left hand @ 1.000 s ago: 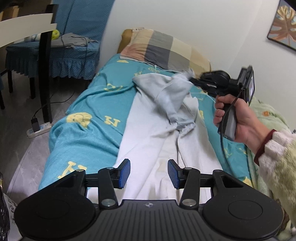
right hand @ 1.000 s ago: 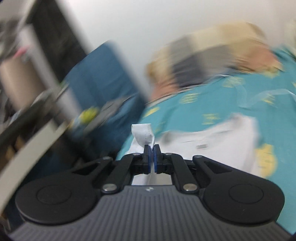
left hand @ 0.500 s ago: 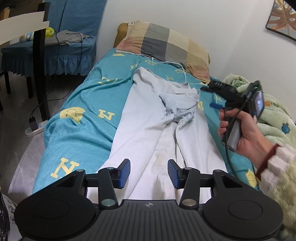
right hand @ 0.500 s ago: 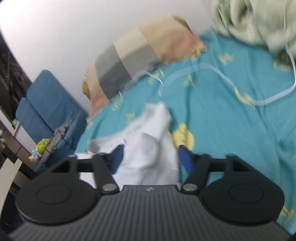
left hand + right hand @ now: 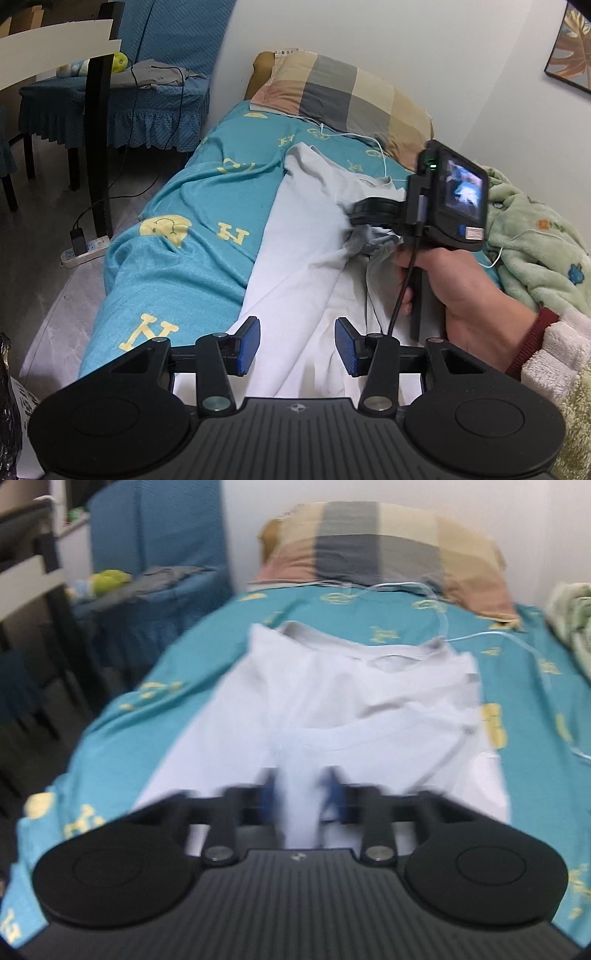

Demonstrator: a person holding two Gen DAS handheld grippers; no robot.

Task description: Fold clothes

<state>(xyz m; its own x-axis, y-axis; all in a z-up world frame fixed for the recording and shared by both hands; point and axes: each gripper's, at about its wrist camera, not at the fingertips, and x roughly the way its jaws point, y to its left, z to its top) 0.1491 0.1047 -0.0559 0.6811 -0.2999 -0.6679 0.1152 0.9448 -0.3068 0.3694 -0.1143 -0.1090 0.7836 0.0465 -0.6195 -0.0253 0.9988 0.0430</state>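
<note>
A pale white-blue shirt [image 5: 306,236] lies lengthwise on the teal bed, collar toward the pillow, with one side folded over its middle. It also shows in the right wrist view [image 5: 369,716]. My left gripper [image 5: 297,345] is open and empty above the shirt's lower hem. My right gripper [image 5: 301,794] is open, its blurred jaws on either side of a raised fold of the shirt near its middle. In the left wrist view the right gripper [image 5: 360,227] hovers over the bunched sleeve.
A checked pillow [image 5: 343,96] lies at the bed's head with a white cable [image 5: 354,136] in front. A green blanket [image 5: 532,243] lies at the right. A blue-covered chair [image 5: 122,99] and a power strip [image 5: 83,251] are at the left.
My right gripper let go of the sleeve, opened, then swung back over the shirt's middle with its jaws narrower. The left gripper stayed open above the hem.
</note>
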